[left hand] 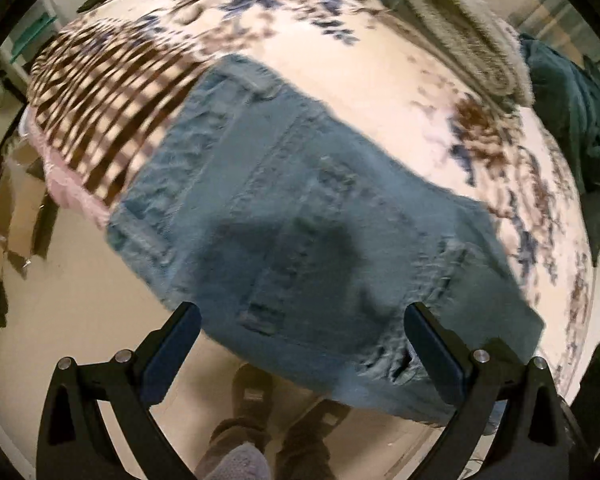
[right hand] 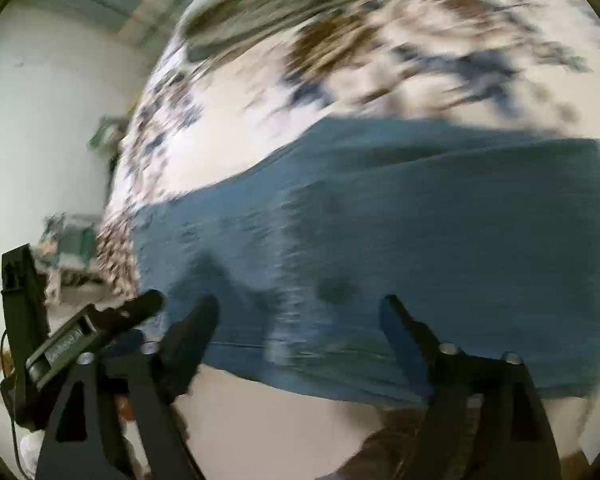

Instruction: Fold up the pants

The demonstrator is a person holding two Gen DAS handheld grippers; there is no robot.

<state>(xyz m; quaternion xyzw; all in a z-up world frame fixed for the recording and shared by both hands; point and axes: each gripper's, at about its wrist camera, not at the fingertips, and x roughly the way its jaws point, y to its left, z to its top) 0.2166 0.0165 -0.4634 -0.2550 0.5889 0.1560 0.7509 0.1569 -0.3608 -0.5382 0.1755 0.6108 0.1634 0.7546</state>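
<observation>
The jeans [left hand: 300,208] lie flat on the floral bedspread [left hand: 380,80], their near end hanging a little over the bed's front edge — a sensible spot, I judge, since a hem or waistband past the edge is easy to pinch from below. In the left wrist view the denim shows seams, a pocket and belt loops, so this looks like the waist end; in the right wrist view the cloth [right hand: 420,220] is smeared by blur and plain, likely a leg.

Left of the jeans a brown-striped garment [left hand: 100,120] touches or overlaps their edge, and beyond the jeans lies a folded olive-grey item [left hand: 468,40].

The left gripper [left hand: 300,320] stands wide, fingers spread over the near edge of the jeans and nothing between them. The right gripper [right hand: 300,312] is equally wide and empty — poised above the denim, whether touching it I cannot tell. Below the jeans' overhang the person's feet [left hand: 268,420] show on the floor.
</observation>
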